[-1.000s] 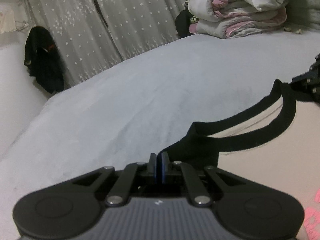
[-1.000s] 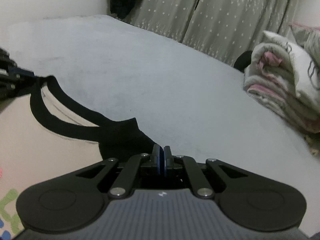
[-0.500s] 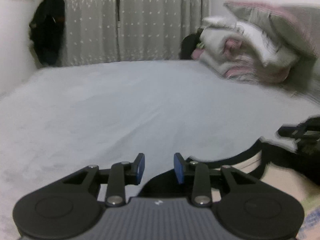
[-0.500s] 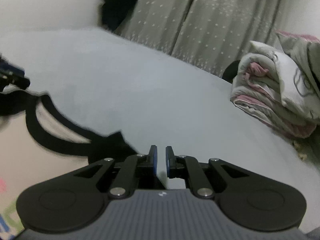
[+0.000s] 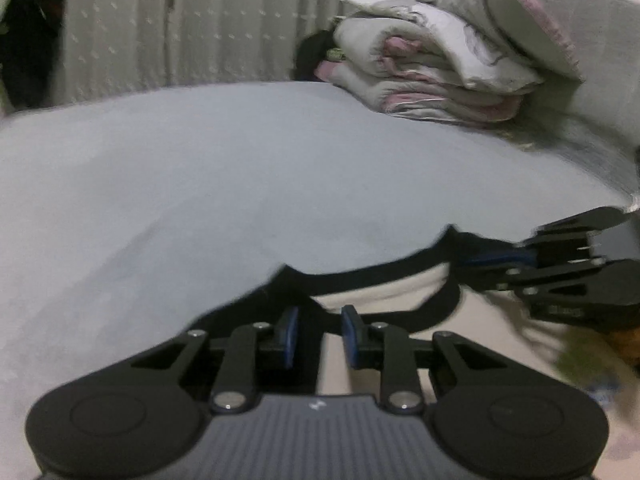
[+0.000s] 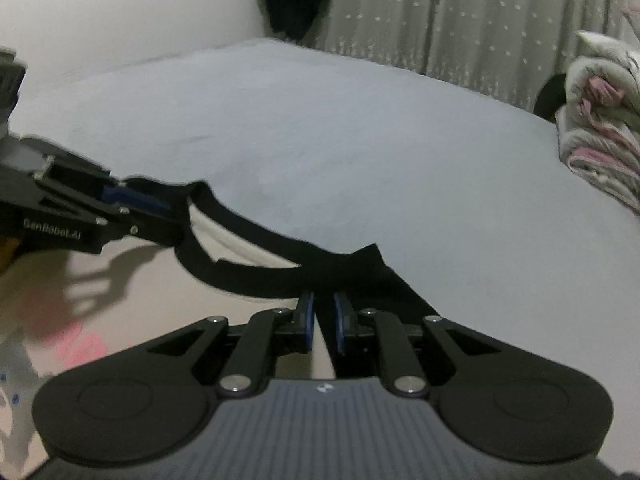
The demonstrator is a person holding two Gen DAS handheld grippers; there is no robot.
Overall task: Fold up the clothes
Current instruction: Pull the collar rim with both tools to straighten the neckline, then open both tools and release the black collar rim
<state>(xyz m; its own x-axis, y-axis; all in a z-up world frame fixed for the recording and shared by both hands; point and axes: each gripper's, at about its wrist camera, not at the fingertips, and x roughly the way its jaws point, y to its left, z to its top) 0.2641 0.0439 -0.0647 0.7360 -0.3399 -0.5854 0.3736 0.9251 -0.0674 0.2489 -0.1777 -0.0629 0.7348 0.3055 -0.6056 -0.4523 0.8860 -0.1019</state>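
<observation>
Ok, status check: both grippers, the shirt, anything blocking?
Left gripper open. Right gripper open, narrower gap. Shirt flat on bed, black collar at both grippers. Folded quilts far off, nothing blocking.

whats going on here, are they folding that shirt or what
A person with a handheld gripper in each hand is working on a pale shirt with a black collar, laid flat on a grey bed. Both the left gripper and the right gripper are open at the shoulders near the collar and grip nothing. No fold is visible. A folded quilt sits at the far end.
</observation>
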